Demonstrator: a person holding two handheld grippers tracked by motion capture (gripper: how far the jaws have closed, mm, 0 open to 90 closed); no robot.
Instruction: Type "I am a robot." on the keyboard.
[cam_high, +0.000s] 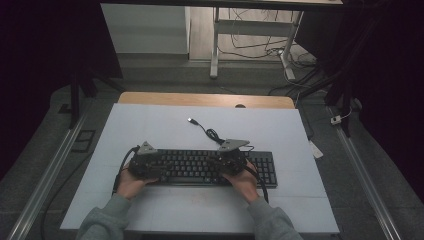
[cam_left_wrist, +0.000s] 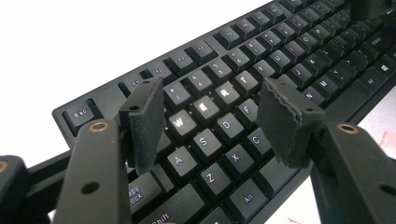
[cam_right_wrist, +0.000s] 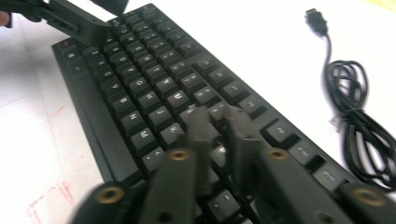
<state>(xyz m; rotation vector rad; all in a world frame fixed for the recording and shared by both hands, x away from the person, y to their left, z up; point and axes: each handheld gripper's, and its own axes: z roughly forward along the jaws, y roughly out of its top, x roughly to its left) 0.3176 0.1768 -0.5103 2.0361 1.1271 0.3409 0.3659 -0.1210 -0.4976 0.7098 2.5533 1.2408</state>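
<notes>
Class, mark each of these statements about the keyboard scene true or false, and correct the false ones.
1. The black full-size keyboard lies on a white sheet covering the table. True.
2. The left gripper has its jaws closed tight. False: they stand wide apart above the W, E, S and D keys.
3. The right gripper has its jaws close together over the keys. True, though blur hides whether any gap remains.
4. The keyboard's black cable is plugged into a computer. False: its USB plug lies loose on the white sheet.
5. The black cable is stretched out straight. False: part of it is bundled in loops.
</notes>
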